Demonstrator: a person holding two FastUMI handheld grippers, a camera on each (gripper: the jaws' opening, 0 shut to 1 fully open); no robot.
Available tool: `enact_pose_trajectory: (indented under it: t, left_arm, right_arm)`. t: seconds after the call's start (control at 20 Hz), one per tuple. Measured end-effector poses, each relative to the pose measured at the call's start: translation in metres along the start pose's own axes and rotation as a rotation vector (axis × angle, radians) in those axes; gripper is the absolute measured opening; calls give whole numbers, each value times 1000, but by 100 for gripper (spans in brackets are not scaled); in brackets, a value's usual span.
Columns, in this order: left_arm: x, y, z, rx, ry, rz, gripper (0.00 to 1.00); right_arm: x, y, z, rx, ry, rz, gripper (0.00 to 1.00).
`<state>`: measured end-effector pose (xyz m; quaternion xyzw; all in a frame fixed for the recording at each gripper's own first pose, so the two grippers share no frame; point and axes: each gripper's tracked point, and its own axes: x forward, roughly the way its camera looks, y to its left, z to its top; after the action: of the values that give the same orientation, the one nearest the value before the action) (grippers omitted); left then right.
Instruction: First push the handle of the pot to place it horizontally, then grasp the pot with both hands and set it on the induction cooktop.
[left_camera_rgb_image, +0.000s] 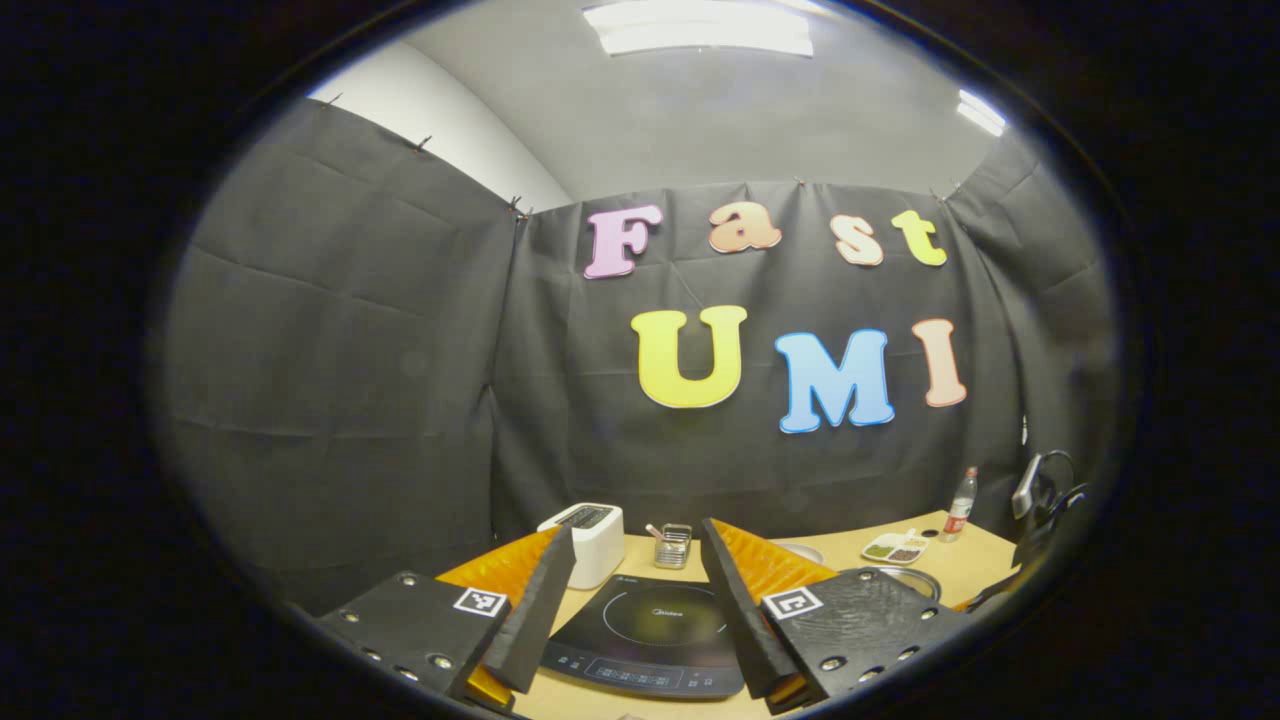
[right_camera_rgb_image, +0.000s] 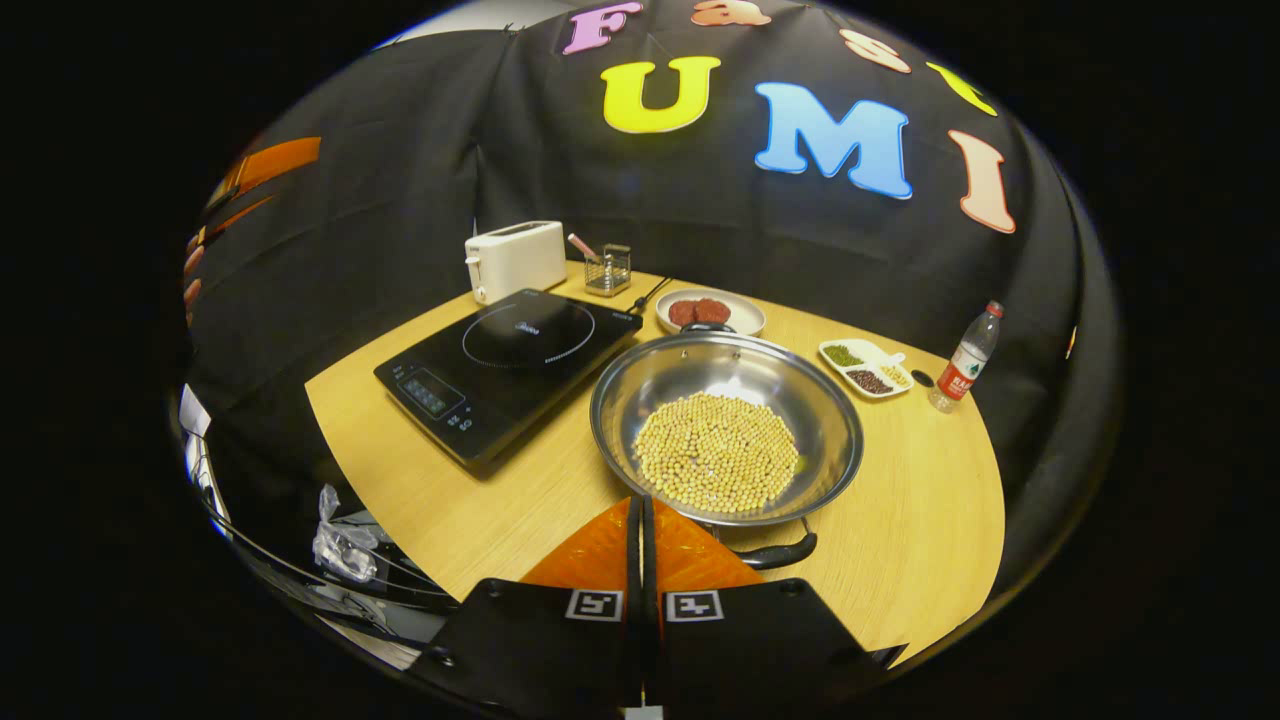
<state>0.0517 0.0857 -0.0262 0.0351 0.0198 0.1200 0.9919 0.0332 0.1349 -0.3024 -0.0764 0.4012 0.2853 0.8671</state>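
Observation:
A steel pot (right_camera_rgb_image: 760, 385) holding yellow beans sits on the wooden table (right_camera_rgb_image: 930, 520), to the right of the black induction cooktop (right_camera_rgb_image: 510, 360). One black handle (right_camera_rgb_image: 775, 553) lies at its near rim, another handle (right_camera_rgb_image: 708, 328) at the far rim. My right gripper (right_camera_rgb_image: 640, 503) is shut, its tips at the pot's near rim just left of the near handle, with nothing seen between them. My left gripper (left_camera_rgb_image: 638, 530) is open and held above the cooktop (left_camera_rgb_image: 650, 625), which shows between its fingers. The pot's rim (left_camera_rgb_image: 905, 577) peeks out right of the left gripper.
A white toaster (right_camera_rgb_image: 513, 258) and a wire basket (right_camera_rgb_image: 608, 268) stand behind the cooktop. Behind the pot is a plate of red patties (right_camera_rgb_image: 710, 312), to its right a divided dish (right_camera_rgb_image: 865, 366) and a bottle (right_camera_rgb_image: 965, 358). A crumpled bag (right_camera_rgb_image: 340, 540) lies below the table's left edge.

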Motion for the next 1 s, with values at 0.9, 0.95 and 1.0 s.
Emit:
enact_pose_trajectory:
  t: [0.9, 0.95, 1.0]
  left_arm:
    - [20, -39, -13, 26, 35, -13, 75]
    - [22, -42, -13, 26, 35, -17, 77]
    - [23, -45, -12, 27, 35, -21, 75]
  right_arm:
    - [28, -44, -52, 100, 205, -31, 5]
    - [27, -47, -53, 94, 206, -38, 2]
    - [27, -51, -53, 88, 207, -43, 2]
